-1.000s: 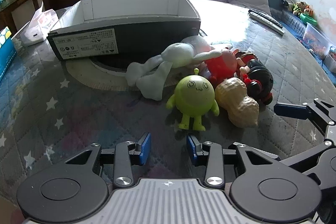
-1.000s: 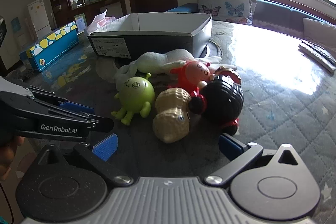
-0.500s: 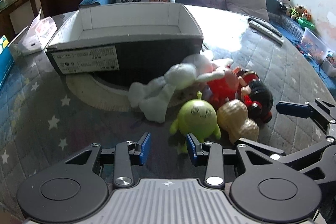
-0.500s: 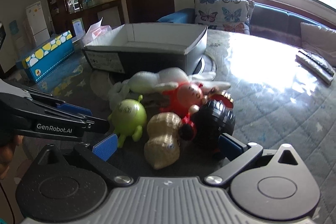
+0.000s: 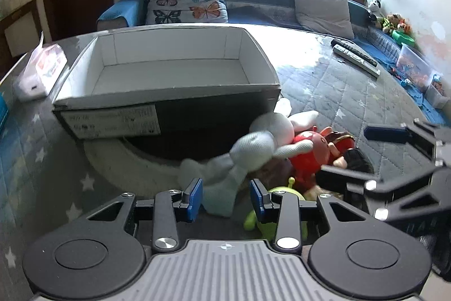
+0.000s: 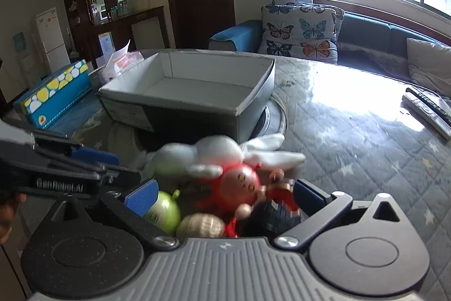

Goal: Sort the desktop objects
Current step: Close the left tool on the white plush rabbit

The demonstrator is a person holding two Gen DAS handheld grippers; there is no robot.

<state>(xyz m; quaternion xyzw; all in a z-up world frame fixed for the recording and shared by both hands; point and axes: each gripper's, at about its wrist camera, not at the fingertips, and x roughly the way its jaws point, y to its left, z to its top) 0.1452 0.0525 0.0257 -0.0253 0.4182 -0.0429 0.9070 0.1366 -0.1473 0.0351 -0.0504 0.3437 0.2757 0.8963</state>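
A heap of toys lies on the table in front of an open, empty cardboard box (image 5: 169,69) (image 6: 197,86). It holds a white plush rabbit (image 5: 259,145) (image 6: 217,154), a red round doll (image 5: 307,157) (image 6: 239,182), a green round figure (image 5: 282,193) (image 6: 166,210), a tan peanut toy (image 6: 200,226) and a black-haired doll (image 5: 355,160) (image 6: 270,219). My left gripper (image 5: 225,199) is open, its jaws over the rabbit's leg and the green figure. My right gripper (image 6: 222,195) is wide open around the heap, holding nothing.
A blue and yellow tissue box (image 6: 53,95) and a plastic-wrapped pack (image 5: 39,69) lie left of the cardboard box. Remote controls (image 5: 355,58) (image 6: 428,106) lie at the far right. A round white turntable (image 5: 118,160) sits under the box. A sofa with cushions stands beyond the table.
Both grippers have moved forward and over the toy heap, so the toys now sit low between the jaws. The jaws stay open. The toys have not moved.
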